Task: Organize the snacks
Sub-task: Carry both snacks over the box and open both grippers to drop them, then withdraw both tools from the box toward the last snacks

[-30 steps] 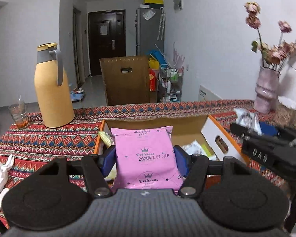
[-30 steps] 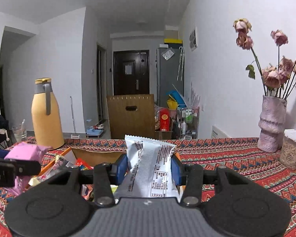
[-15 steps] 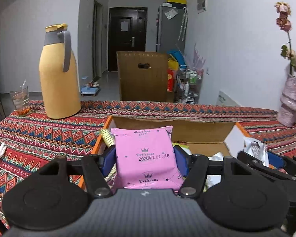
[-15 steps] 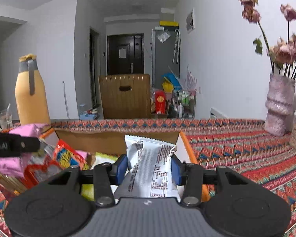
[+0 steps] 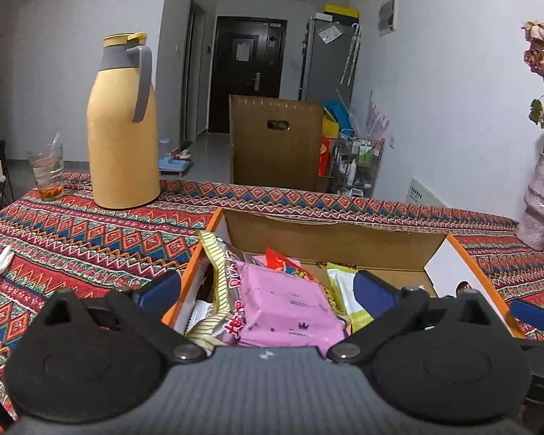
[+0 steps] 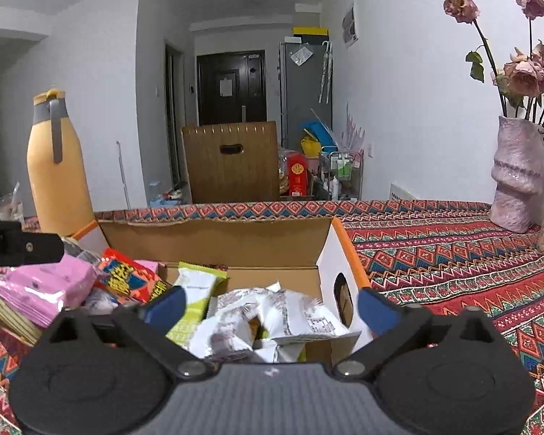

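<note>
Left of the open cardboard box with orange edges, a tall yellow thermal jug with a grey handle stands on the patterned red woven tablecloth, a drinking glass just beyond it. Over the box's left half hovers the left gripper, its blue-padded fingers spread wide and empty — the flat pink snack packet lies beneath them on a heap of other wrappers, tilted across a striped yellow packet. Toward the box's right half, the right gripper likewise stands open and holds nothing; the crinkled white snack packet rests inside the box below it, beside a pale green sachet. Right of the box, a mottled pink ceramic vase holds dried roses.

Both packets appear delivered, so the step in hand looks like release and retreat. Done well, each gripper should lift straight up with fingers kept apart — clearing the box walls and loose wrappers — since the pink packet sits high on the pile and could slide if nudged.
</note>
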The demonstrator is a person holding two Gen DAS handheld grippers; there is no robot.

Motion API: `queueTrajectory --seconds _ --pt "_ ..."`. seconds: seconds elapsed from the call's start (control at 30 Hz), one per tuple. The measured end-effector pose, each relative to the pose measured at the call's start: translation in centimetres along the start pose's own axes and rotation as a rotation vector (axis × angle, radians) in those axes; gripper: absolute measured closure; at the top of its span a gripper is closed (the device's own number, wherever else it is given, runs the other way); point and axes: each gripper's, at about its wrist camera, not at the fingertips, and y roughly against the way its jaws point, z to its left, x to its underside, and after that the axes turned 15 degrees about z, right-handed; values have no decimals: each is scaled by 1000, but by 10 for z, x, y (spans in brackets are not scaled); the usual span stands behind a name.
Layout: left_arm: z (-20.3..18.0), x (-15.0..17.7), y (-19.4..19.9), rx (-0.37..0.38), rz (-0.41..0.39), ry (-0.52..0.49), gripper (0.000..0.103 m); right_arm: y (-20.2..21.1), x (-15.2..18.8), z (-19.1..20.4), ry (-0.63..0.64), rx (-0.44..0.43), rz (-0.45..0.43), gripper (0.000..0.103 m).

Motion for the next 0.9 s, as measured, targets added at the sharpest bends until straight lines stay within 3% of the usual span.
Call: queueTrajectory --seconds 0.43,0.77,0.9 --pt "20 -1 22 -11 41 12 0 27 -7 3 3 -14 11 0" --pt "49 24 43 -27 81 2 0 58 17 16 68 -45 32 0" --pt "61 40 47 -32 109 3 0 61 35 22 89 -67 82 0"
